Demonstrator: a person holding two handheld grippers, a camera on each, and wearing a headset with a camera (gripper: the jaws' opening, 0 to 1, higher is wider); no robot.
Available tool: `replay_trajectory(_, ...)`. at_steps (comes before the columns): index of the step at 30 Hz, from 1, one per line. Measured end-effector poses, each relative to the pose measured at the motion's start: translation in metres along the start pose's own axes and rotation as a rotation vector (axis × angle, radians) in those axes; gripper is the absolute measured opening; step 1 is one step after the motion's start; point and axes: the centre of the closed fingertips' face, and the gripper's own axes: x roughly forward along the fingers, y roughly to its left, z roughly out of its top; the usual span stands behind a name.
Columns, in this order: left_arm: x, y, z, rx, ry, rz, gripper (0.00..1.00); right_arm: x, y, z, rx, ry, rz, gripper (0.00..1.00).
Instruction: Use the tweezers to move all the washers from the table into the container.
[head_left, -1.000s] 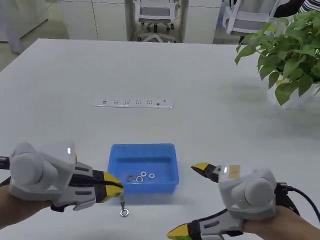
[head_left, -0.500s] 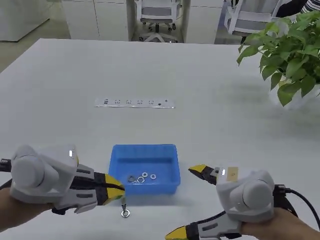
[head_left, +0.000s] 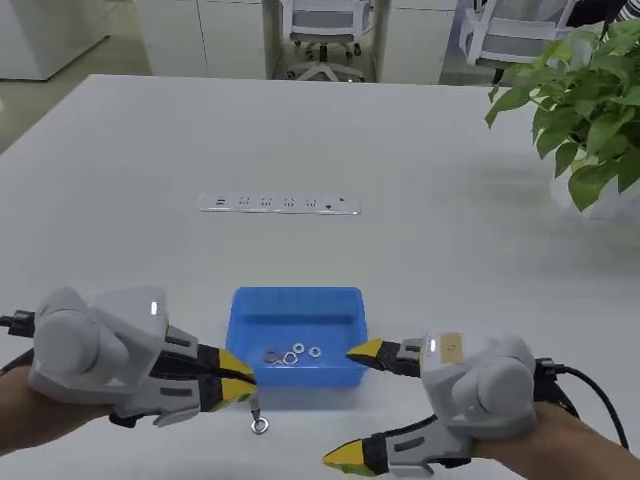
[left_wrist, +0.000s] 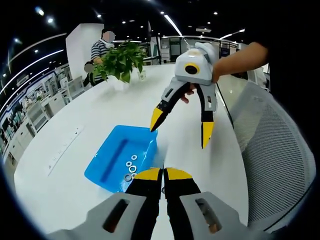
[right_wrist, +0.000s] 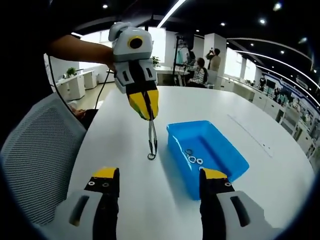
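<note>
White table (head_left: 450, 250) | left hand-held gripper (right_wrist: 144, 111) pinches tweezers (right_wrist: 151, 137) | right hand-held gripper (left_wrist: 181, 133) gapes, empty

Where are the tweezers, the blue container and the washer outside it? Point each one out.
tweezers (right_wrist: 150, 136): right gripper view, on the thin shaft.
blue container (head_left: 310, 376): head view, on its front wall.
washer (head_left: 260, 426): head view, on the ring itself.
</note>
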Motion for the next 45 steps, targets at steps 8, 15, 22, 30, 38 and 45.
replay_trajectory(8, -0.001, 0.000, -0.001, 0.005, 0.006, 0.006, 0.05, 0.020, 0.005, 0.007, -0.048, -0.003, 0.070, 0.51)
replay_trajectory(15, 0.000, 0.000, 0.000, -0.008, -0.001, 0.016, 0.05, 0.040, 0.007, 0.014, -0.090, -0.007, 0.118, 0.42)
replay_trajectory(22, -0.001, -0.002, 0.000, -0.014, -0.004, 0.020, 0.05, 0.059, 0.008, 0.017, -0.136, 0.002, 0.164, 0.35)
replay_trajectory(30, -0.003, -0.001, -0.002, -0.023, 0.000, 0.027, 0.05, 0.076, 0.012, 0.015, -0.187, 0.027, 0.211, 0.28)
replay_trajectory(38, -0.001, 0.000, 0.000, -0.040, -0.005, 0.028, 0.05, 0.087, 0.014, 0.014, -0.241, 0.055, 0.257, 0.21)
replay_trajectory(45, 0.001, -0.002, 0.001, -0.041, -0.008, 0.017, 0.05, 0.089, 0.016, 0.012, -0.269, 0.074, 0.290, 0.13)
